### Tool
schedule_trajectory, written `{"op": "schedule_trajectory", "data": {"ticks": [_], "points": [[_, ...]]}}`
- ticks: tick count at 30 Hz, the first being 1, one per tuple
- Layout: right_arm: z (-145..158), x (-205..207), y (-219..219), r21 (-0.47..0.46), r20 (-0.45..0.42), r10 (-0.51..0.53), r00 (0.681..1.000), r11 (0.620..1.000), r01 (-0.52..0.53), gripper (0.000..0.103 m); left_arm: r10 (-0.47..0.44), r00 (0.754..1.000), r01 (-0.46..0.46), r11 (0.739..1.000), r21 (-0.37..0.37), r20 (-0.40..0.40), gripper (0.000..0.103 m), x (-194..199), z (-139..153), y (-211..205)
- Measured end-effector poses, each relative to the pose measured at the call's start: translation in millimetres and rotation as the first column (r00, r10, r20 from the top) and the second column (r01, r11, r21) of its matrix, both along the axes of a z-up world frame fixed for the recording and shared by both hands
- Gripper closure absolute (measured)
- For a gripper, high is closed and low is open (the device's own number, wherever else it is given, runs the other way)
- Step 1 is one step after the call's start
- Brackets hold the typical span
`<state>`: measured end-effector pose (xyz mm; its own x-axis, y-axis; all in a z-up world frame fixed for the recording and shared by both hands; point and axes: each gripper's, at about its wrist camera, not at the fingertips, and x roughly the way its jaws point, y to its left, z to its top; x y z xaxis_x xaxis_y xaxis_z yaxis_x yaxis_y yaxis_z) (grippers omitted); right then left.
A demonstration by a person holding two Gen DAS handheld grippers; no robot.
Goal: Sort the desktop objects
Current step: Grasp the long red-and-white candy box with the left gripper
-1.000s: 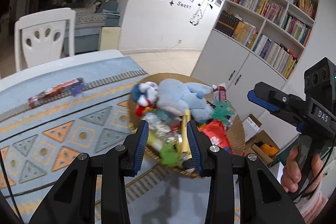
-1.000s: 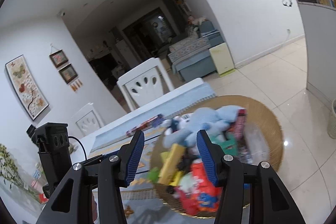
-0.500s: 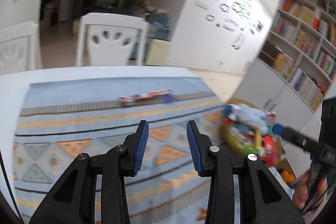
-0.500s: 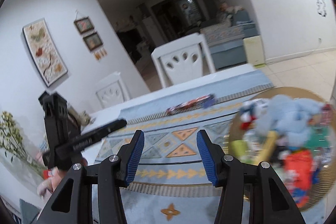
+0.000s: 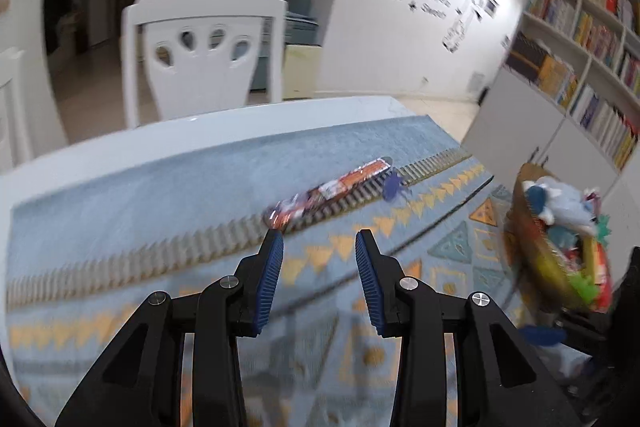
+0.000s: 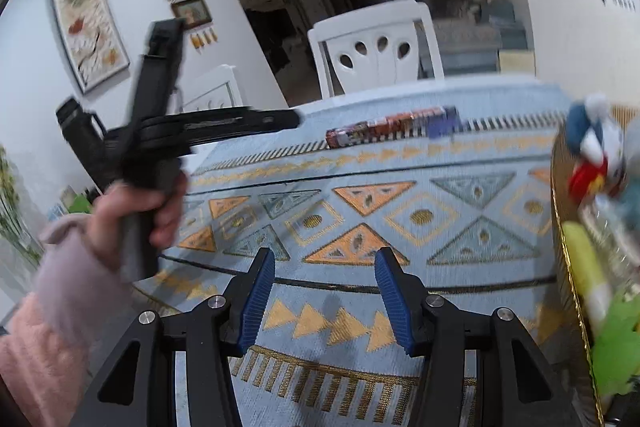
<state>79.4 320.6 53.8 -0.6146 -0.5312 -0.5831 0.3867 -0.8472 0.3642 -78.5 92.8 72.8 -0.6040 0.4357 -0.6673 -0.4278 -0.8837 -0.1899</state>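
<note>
Lying just ahead of your left gripper (image 5: 319, 241), a long red-and-orange snack packet (image 5: 330, 191) rests on the striped band of the blue patterned tablecloth (image 5: 140, 195), a small dark blue toy (image 5: 394, 186) touching its far right end. Your left gripper's blue pads stand apart with nothing between them. Seen from your right gripper (image 6: 325, 261), the same packet (image 6: 386, 131) sits well ahead, and those pads too are spread and empty above the cloth's orange triangles. Your left hand (image 6: 136, 211), in a pink sleeve (image 6: 48, 307), grips its handle to the left of the right tool. To the right of both tools, a woven basket (image 5: 532, 247) holds a pale blue plush toy (image 5: 564, 203) among blurred items. Beyond the table stands a white chair (image 5: 204, 55).
</note>
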Motion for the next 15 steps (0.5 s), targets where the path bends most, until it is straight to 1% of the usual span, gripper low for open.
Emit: {"op": "schedule_trajectory", "data": {"ticks": [2,5,8,9,11,13,15], "points": [[-5,-3,7,-0.035,0.024,-0.018,1.0,0.999,0.019,0.052,-0.045,0.999,0.045,0.998,-0.041,-0.017,0.068,-19,-7,17],[-12,-9,15,-0.085,0.082,-0.014,0.997,0.996,0.021,0.052,-0.102,0.994,0.097,0.989,-0.108,-0.045,0.068,-43,-16,38],[-19,-15,16,-0.107,0.126,0.007,0.992,0.994,0.006,0.052,-0.143,0.99,0.139,0.977,-0.163,-0.012,0.068,-64,-31,54],[-18,-12,17,-0.106,0.127,0.014,0.992,0.994,-0.001,0.052,-0.164,0.986,0.162,0.97,-0.183,0.002,0.068,-67,-36,60],[-17,-9,14,-0.103,0.127,0.025,0.992,0.995,-0.012,0.052,-0.187,0.982,0.182,0.959,-0.218,0.0,0.067,-67,-40,67],[-17,-8,12,-0.107,0.135,0.038,0.99,0.994,-0.024,0.052,-0.214,0.977,0.213,0.953,-0.217,0.018,0.067,-64,-42,70],[-18,-7,11,-0.114,0.142,0.045,0.989,0.993,-0.029,0.052,-0.22,0.975,0.217,0.945,-0.243,0.017,0.067,-62,-43,75]]}}
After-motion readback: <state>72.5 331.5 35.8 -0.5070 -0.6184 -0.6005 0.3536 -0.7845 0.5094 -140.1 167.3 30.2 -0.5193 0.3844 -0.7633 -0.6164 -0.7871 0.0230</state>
